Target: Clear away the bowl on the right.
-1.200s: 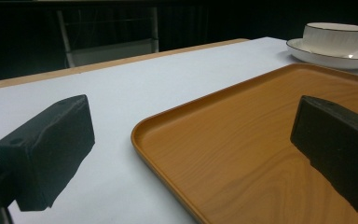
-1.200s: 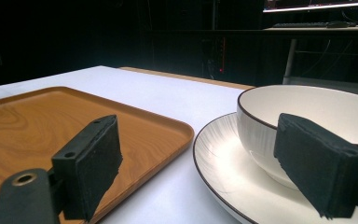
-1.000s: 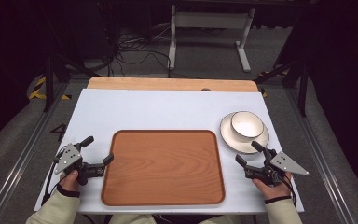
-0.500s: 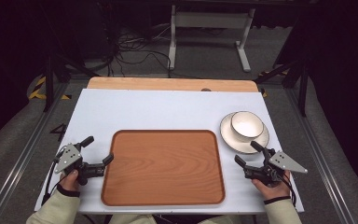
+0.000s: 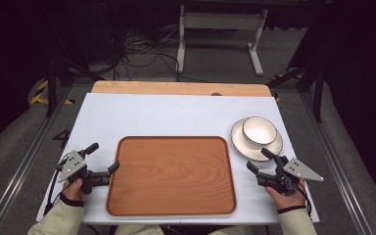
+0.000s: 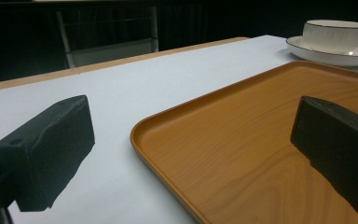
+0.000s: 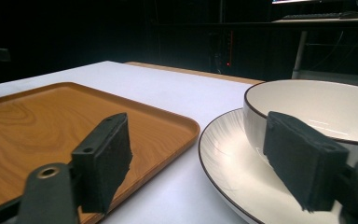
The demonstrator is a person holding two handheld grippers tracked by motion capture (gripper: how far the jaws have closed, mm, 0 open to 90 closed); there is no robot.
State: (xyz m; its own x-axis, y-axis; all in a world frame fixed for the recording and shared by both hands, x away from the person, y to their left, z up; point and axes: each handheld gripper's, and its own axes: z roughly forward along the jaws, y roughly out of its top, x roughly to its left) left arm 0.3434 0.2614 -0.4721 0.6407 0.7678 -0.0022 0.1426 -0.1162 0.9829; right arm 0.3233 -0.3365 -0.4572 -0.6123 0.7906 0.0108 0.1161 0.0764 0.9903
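Note:
A brown wooden tray (image 5: 171,140) lies bare at the table's front middle. To its right, a white bowl (image 5: 259,130) with a dark rim sits on a white plate (image 5: 241,143). My left gripper (image 5: 104,157) rests open at the tray's left edge, and the tray corner (image 6: 142,133) lies between its jaws, untouched. My right gripper (image 5: 257,160) is open just in front of the plate. Its jaws have just been closing with nothing gripped. In the right gripper view its jaws (image 7: 204,158) frame the plate's rim (image 7: 203,140), with the bowl (image 7: 317,100) behind one jaw.
The white tabletop (image 5: 176,115) has a wooden strip (image 5: 176,88) along its far edge. Beyond it are dark floor, cables and a white stand (image 5: 220,19). Metal rails run along both sides of the table.
The right gripper's jaws stand slightly closer together than before. Both hands, the tray, bowl and plate have stayed in place.

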